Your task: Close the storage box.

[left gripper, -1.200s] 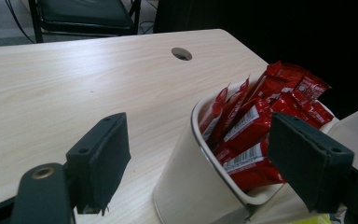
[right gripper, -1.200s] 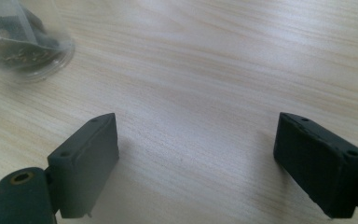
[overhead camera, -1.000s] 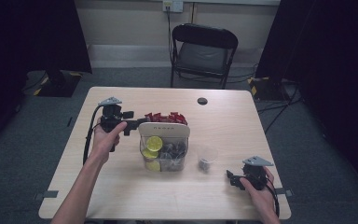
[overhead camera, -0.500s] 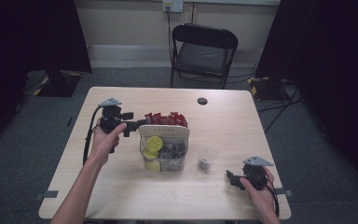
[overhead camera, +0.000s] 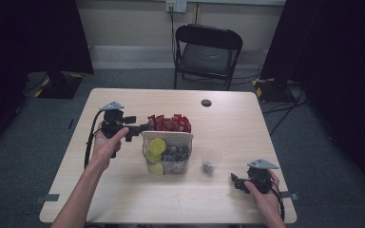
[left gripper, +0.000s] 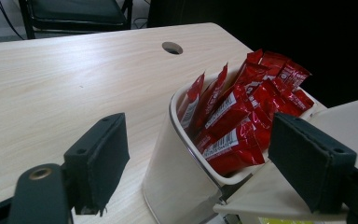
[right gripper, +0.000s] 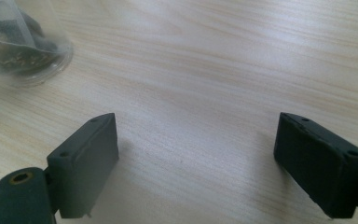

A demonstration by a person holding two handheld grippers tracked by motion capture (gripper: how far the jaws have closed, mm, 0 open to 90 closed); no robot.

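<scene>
Two grippers were on the wooden worktop (overhead camera: 123,199), both with jaws wide and nothing between them. Left gripper (overhead camera: 142,127) was held above the worktop at the left, jaws pointing at the organiser tray (overhead camera: 167,135) in the middle; in the left gripper view its jaws straddled the tray's white rear compartment (left gripper: 177,172) without clearly touching it. That compartment was packed with red sachets (left gripper: 242,112) standing upright, barcodes showing. Front clear compartments held yellow-green round pods (overhead camera: 158,145) on the left side and dark pods (overhead camera: 178,153) on the right. Small clear plastic cup (overhead camera: 210,160) stood just right of the tray, dark contents in the bottom, hard to tell what. Right gripper (overhead camera: 234,180) rested low near the front right corner, well apart from the tray, jaws aimed left toward the cup; right gripper view showed bare wood between the jaws and the cup at top left. Cable hole (overhead camera: 206,102) near the far edge, black folding chair (overhead camera: 208,51) behind the worktop.
</scene>
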